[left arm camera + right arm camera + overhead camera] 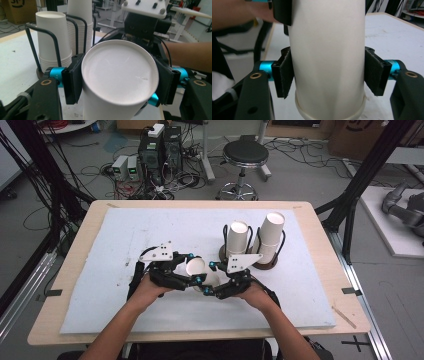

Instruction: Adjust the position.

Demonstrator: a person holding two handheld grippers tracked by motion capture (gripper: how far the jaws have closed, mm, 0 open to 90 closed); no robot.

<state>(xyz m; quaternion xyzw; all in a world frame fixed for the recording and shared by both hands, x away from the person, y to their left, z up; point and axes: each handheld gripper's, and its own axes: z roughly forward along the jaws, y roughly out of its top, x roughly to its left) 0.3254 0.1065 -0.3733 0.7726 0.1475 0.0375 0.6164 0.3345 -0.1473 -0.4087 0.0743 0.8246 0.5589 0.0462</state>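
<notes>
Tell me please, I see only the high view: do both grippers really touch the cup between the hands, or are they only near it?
Observer: In the left gripper view, the left gripper has both pads against the cup, one on each side.
Operator: And the right one?
Observer: The right gripper view shows the right gripper with a pad touching each side of the same cup.
Operator: Which end does the right one hold?
Observer: Its pads sit close to the rolled rim, so the open end.
</notes>
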